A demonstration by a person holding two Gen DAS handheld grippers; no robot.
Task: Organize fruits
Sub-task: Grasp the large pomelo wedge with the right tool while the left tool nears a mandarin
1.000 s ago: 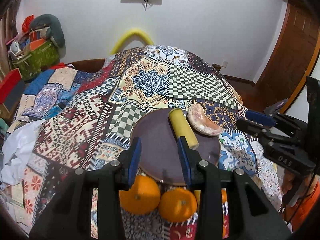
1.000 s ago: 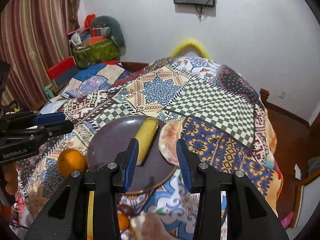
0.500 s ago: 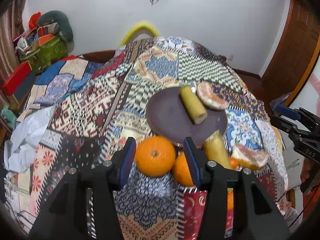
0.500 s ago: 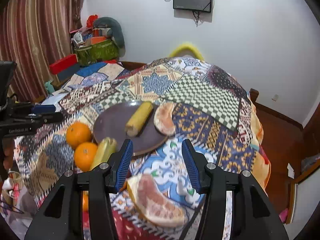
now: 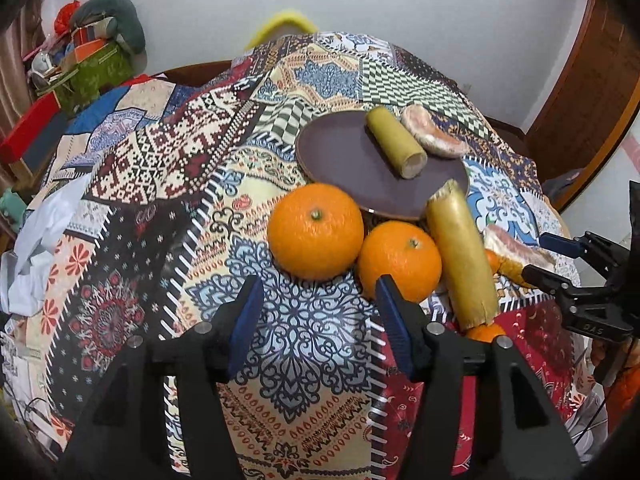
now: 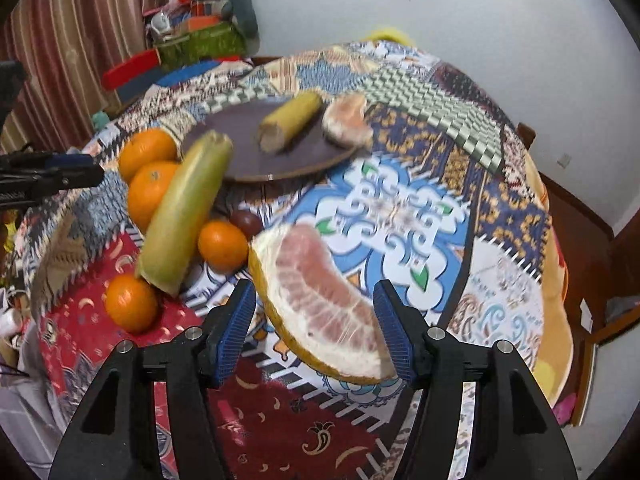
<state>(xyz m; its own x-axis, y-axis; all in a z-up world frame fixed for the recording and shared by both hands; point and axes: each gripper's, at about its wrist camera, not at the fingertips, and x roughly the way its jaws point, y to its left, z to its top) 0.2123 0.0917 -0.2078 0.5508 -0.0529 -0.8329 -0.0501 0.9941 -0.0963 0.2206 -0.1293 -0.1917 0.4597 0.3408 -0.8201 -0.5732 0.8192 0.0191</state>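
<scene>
Left wrist view: bare patchwork cloth (image 5: 120,208) is seen at left; the left gripper (image 5: 316,316), its jaws just opened wider and empty, is poised before two oranges (image 5: 316,232) beside the dark plate (image 5: 344,156). Right wrist view: the right gripper (image 6: 316,322), likewise just widened, is set around a pink pomelo wedge (image 6: 320,304) without clamping; open cloth lies rightward to the table's edge.

Left gripper (image 5: 318,312): black two-finger frame with blue ribbed pads, pitched steeply downward; jaws have just been opening, nothing pressed between them.
Right gripper (image 6: 316,316): same build, likewise pitched downward; jaws have just been opening, parted, nothing clamped.
</scene>
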